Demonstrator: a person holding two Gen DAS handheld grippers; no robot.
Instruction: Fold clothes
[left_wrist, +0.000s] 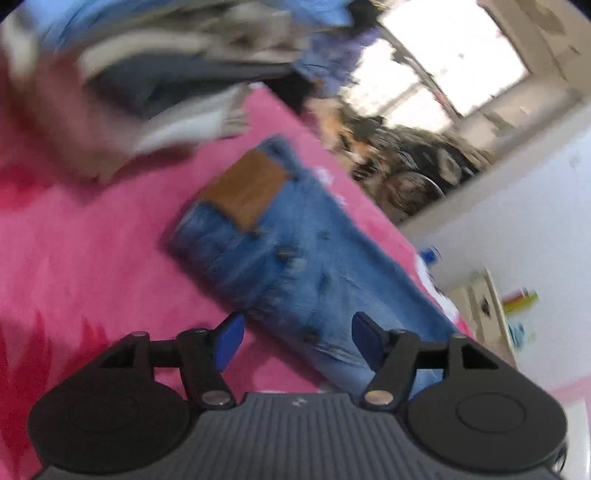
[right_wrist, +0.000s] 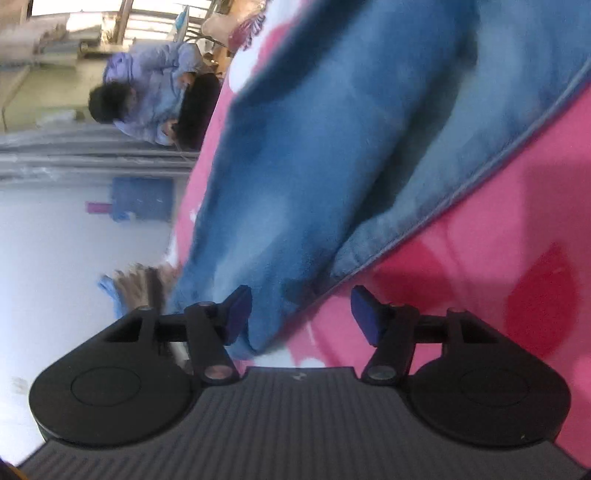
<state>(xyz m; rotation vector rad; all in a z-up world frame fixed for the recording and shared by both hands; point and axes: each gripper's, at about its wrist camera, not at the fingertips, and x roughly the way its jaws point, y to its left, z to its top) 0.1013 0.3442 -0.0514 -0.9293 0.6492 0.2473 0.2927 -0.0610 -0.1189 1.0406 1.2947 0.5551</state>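
Now faded denim jeans (left_wrist: 295, 254), brown patch, on fuzzy pink blanket (left_wrist: 92, 258); both hand-held grippers (left_wrist: 297, 338) (right_wrist: 301, 314) spread, empty

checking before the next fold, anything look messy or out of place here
The jeans lie askew across the pink blanket, one end running past its edge. Behind them is a jumbled heap of clothes. Both grippers, left and right, are open and empty.
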